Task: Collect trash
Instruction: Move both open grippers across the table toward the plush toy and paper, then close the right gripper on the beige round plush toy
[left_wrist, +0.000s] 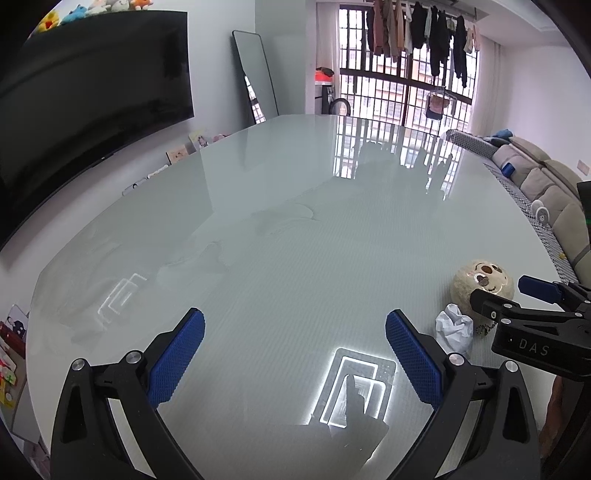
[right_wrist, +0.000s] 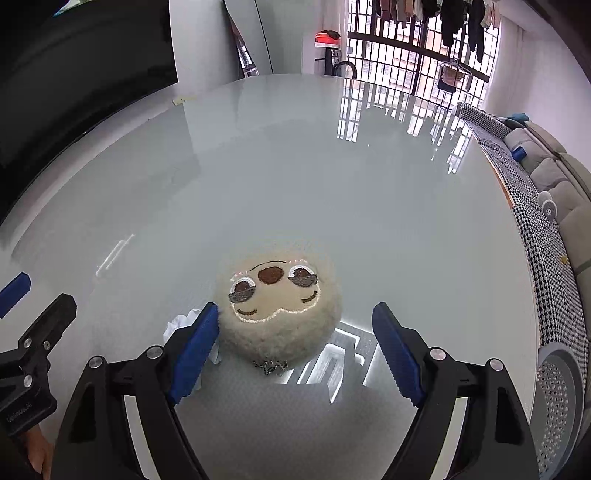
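Crumpled paper (left_wrist: 454, 328) is our trash, lying on the bench (left_wrist: 295, 221) touching the near-left side of the plush face ball (right_wrist: 277, 306). Our right claw (right_wrist: 295, 343) stands wide with nothing gripped, its jaws astride the plush ball and its left pad just in front of the paper. Our left claw (left_wrist: 295, 354), also spread and empty, hovers over bare glass left of the plush ball. Nothing is collected yet; we judge the pickup remains. Beyond the plush ball the bench lies open, its edges well away.
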